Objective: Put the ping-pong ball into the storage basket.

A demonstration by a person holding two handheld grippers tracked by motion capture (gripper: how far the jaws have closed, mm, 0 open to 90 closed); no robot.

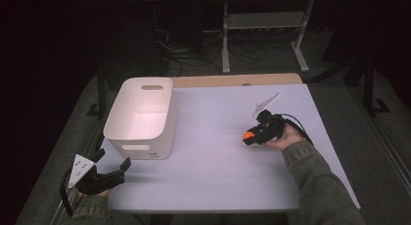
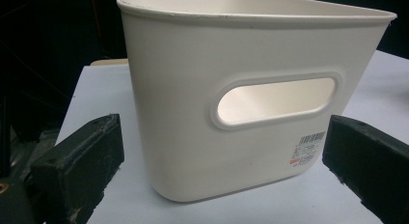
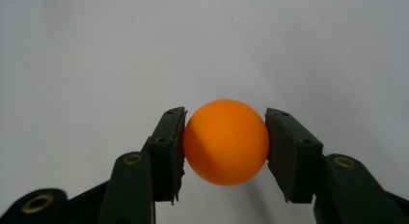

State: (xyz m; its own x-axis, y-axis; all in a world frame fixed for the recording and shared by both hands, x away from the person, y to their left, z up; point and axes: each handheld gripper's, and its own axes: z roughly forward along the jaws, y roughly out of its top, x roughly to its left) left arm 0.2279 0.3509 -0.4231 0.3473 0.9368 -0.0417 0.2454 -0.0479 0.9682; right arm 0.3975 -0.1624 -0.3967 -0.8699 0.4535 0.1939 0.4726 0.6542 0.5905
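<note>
An orange ball sits pinched between the two black jaws of my right gripper, over the pale table top. From the high view the same ball shows at the tip of my right gripper, right of the table's middle. A white plastic bin with handle slots stands at the table's left. My left gripper rests at the front left corner with its jaws wide apart, facing the near wall of the bin and holding nothing.
The pale table top spreads between the bin and the right hand. A wooden strip runs along the far edge. Beyond it, cables and a metal frame stand on the dark floor.
</note>
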